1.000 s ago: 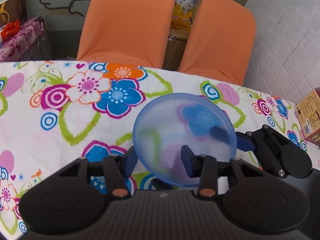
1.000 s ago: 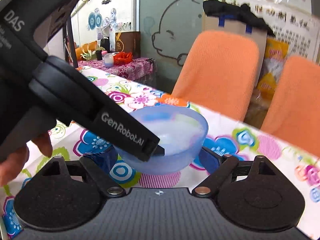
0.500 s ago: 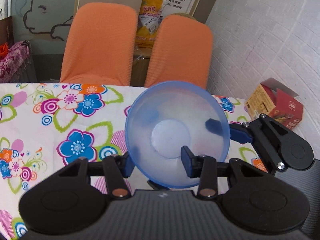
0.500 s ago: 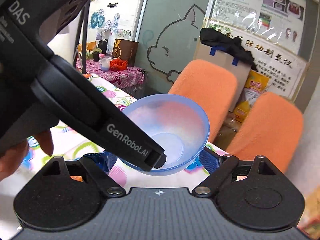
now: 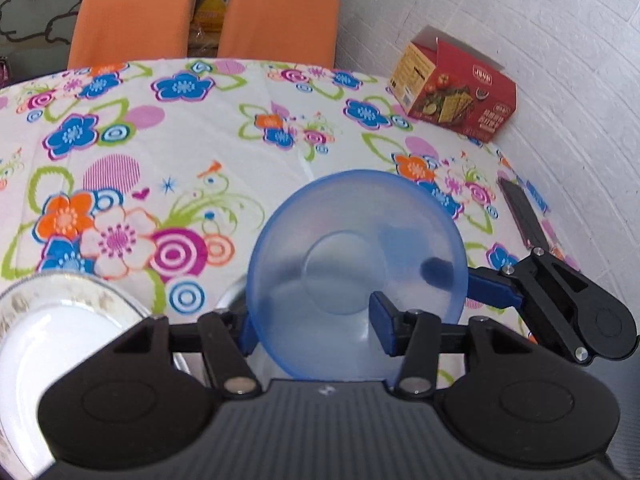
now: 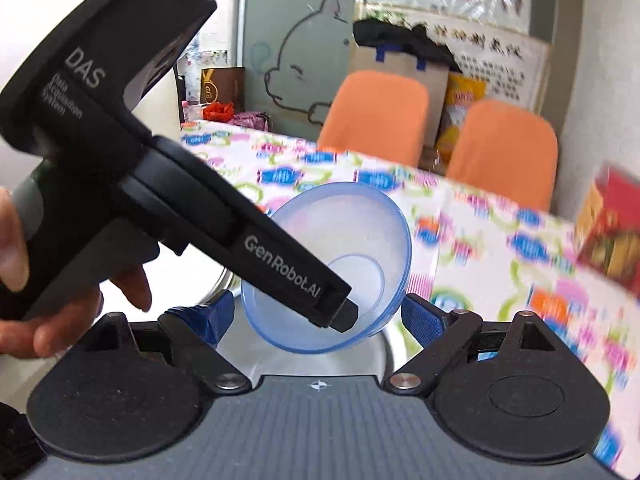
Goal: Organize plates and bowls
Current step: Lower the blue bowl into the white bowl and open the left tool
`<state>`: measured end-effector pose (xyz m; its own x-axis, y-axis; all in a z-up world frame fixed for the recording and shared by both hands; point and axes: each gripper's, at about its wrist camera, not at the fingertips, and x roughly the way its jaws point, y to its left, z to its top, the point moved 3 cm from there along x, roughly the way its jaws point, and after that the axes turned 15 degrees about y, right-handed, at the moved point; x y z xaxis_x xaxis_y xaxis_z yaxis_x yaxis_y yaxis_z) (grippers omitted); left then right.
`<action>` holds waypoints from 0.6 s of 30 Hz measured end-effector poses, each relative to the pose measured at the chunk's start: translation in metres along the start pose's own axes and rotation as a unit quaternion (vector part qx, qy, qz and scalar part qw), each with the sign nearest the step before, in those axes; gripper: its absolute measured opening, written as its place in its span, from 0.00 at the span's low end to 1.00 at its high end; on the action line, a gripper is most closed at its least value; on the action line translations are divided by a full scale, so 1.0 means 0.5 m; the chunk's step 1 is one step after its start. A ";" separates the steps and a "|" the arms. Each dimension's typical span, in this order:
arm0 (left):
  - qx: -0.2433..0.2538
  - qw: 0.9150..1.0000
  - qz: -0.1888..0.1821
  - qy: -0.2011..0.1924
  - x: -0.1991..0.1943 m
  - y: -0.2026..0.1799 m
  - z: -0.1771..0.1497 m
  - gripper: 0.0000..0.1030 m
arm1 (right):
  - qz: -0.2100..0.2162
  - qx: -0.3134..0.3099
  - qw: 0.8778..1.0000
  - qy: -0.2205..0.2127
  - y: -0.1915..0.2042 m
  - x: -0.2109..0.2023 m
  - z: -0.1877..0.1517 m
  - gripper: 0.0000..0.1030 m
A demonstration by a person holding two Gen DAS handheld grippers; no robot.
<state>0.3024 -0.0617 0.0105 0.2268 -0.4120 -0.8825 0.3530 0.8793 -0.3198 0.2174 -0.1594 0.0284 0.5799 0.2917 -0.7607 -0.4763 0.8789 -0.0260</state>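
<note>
A translucent blue bowl (image 5: 356,240) hangs tilted just above the table, its opening turned toward the left wrist camera. My left gripper (image 5: 312,322) is shut on its near wall, with one finger inside and one outside. That inner fingertip (image 6: 340,316) shows in the right wrist view. My right gripper (image 6: 314,316) clasps the bowl's lower body from outside, and its blue finger (image 5: 492,290) presses the bowl's right side. Directly beneath sits a steel bowl (image 6: 360,360). A white plate (image 5: 40,340) with a patterned rim lies at the lower left.
The floral tablecloth (image 5: 200,152) covers the table. A red cracker box (image 5: 456,88) stands at the far right by the white wall, and a flat dark object (image 5: 524,220) lies near the right edge. Two orange chairs (image 5: 132,8) stand behind. A hand (image 6: 24,280) holds the left gripper.
Both grippers carried the blue bowl together, first up, then right and down. The steel bowl, the white plate and the red box came into view; the bowl now hangs over the steel bowl.
</note>
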 end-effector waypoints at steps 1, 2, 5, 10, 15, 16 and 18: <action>0.005 1.000 0.004 0.006 0.009 -0.003 -0.013 0.49 | 0.001 0.005 1.000 0.000 0.004 0.002 -0.010 0.76; 0.006 1.000 0.007 0.008 0.014 -0.003 -0.023 0.49 | 0.002 0.006 1.000 -0.001 0.009 0.000 -0.022 0.76; 0.011 1.000 0.016 0.010 0.021 -0.003 -0.045 0.49 | -0.004 0.005 1.000 -0.005 0.017 0.004 -0.036 0.75; 0.018 0.999 0.041 -0.013 0.015 0.003 -0.058 0.66 | -0.030 0.009 0.999 -0.009 0.013 0.001 -0.057 0.75; 0.006 0.999 0.019 -0.032 -0.016 0.017 -0.055 0.69 | -0.025 0.048 0.998 -0.012 -0.005 -0.018 -0.088 0.75; 0.003 0.999 0.014 -0.040 -0.025 0.019 -0.055 0.70 | -0.024 0.061 0.998 -0.014 -0.008 -0.022 -0.097 0.76; -0.005 0.998 0.019 -0.063 -0.044 0.022 -0.059 0.72 | -0.019 0.086 0.996 -0.024 -0.014 -0.031 -0.108 0.76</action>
<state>0.2742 -0.0358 0.0163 0.3522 -0.4052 -0.8437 0.3337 0.8965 -0.2913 0.1761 -0.1906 0.0052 0.6274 0.2717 -0.7297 -0.3360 0.9399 0.0610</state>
